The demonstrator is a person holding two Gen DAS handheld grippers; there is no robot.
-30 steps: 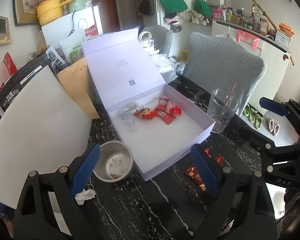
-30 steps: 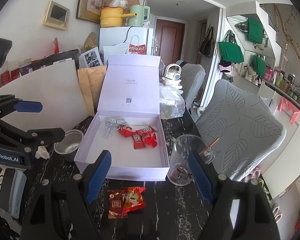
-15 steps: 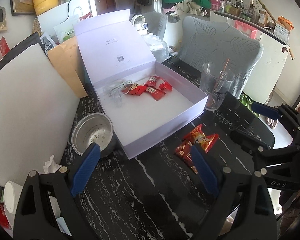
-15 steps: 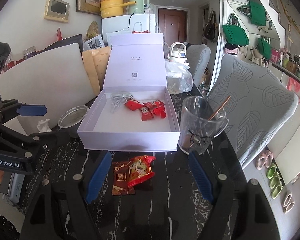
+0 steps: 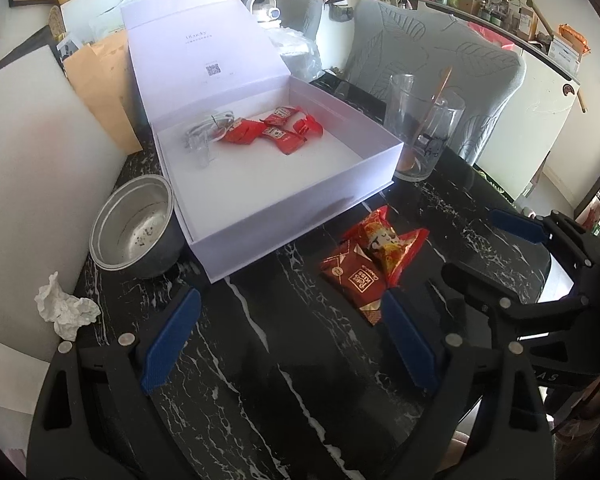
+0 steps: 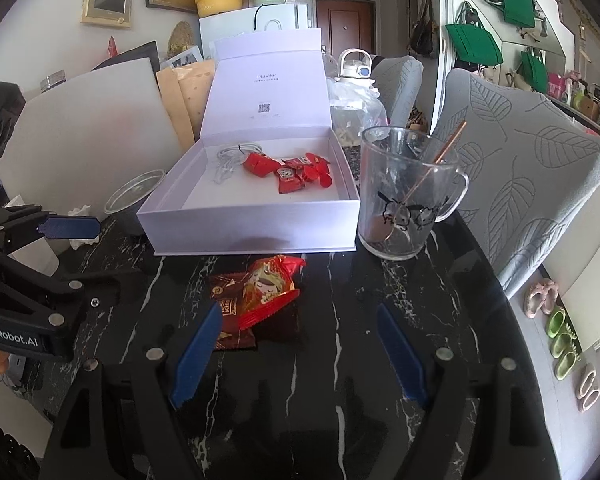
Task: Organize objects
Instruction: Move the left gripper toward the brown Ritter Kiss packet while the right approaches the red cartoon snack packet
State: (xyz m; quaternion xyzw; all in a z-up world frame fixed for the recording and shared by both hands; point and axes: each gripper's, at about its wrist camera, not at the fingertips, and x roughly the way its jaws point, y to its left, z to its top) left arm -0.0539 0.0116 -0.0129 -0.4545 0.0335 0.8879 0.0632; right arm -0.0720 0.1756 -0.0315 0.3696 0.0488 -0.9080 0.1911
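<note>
An open lilac box [image 5: 300,208] [image 6: 260,232] with its lid upright holds several red sachets [image 5: 274,130] [image 6: 292,170] and a clear wrapped cable [image 5: 206,132]. In front of the box two snack packets lie on the black marble table: a bright red one [image 5: 388,246] [image 6: 266,290] overlapping a dark red one [image 5: 354,280] [image 6: 228,310]. My left gripper [image 5: 290,318] is open over bare table, its right fingertip beside the packets. My right gripper [image 6: 298,330] is open just short of the packets, with its left fingertip at their edge.
A metal bowl [image 5: 134,226] [image 6: 134,196] and a crumpled tissue [image 5: 64,308] sit left of the box. A glass mug [image 5: 422,130] [image 6: 404,196] with a thin stick stands to its right. A white board [image 5: 32,152] leans at the left; grey chairs [image 6: 520,184] stand beyond the table.
Both grippers have sunk toward the table and tilted further down. The two snack packets and the box now look nearer and higher in the views. Both stay open.
</note>
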